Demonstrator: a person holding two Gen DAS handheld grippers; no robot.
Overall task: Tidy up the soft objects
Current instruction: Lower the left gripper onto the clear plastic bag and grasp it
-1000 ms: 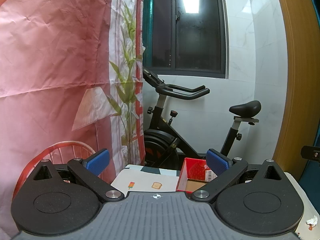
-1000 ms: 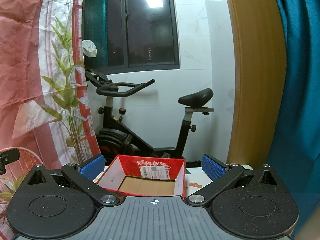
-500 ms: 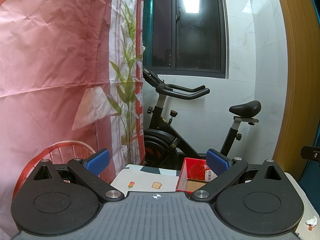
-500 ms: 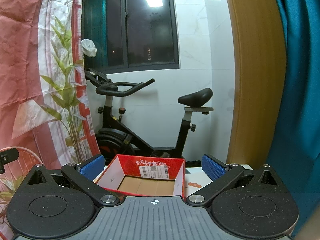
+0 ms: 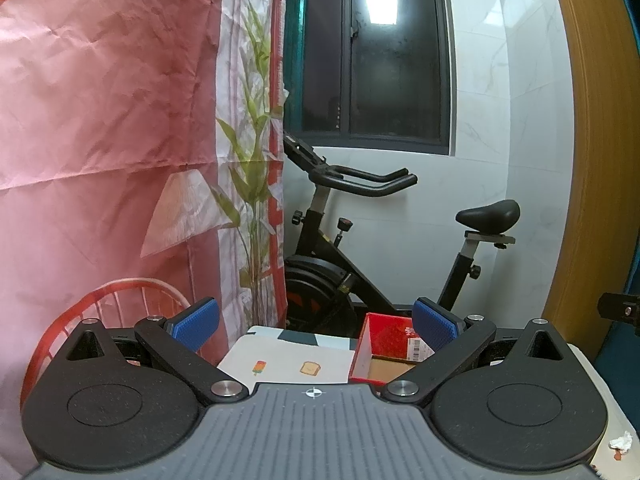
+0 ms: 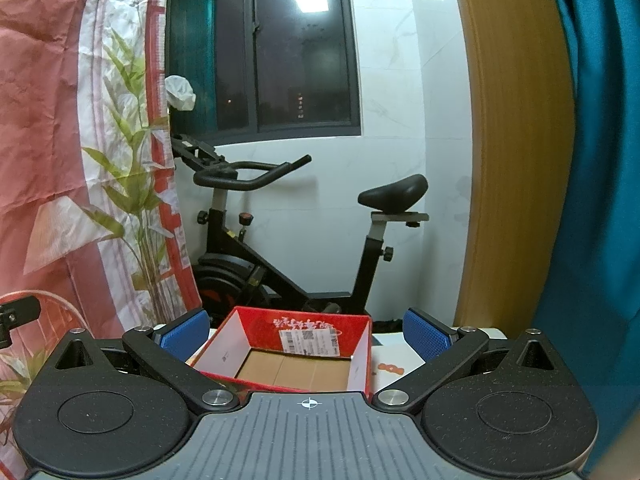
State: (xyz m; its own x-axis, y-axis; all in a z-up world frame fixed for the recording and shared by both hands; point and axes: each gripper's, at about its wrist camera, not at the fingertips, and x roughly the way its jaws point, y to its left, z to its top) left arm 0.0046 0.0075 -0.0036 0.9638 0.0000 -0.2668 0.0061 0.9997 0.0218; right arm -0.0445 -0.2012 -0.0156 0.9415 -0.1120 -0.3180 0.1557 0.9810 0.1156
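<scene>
A red cardboard box [image 6: 296, 356] with a white inner wall, a brown floor and a shipping label stands open on the white tablecloth [image 6: 390, 368]. It looks empty inside. My right gripper [image 6: 306, 330] is open and empty, held level just in front of the box. My left gripper [image 5: 316, 320] is open and empty to the left of the box [image 5: 384, 354], over the tablecloth [image 5: 288, 364] with small food prints. A small crumpled white scrap [image 5: 621, 441] lies on the table at the lower right. No other soft object shows.
A black exercise bike [image 6: 280, 240] stands behind the table under a dark window. A pink printed sheet [image 5: 100, 120] hangs at the left, a red wire chair back [image 5: 120, 300] below it. A wooden door frame [image 6: 516, 140] and teal curtain [image 6: 600, 160] stand right.
</scene>
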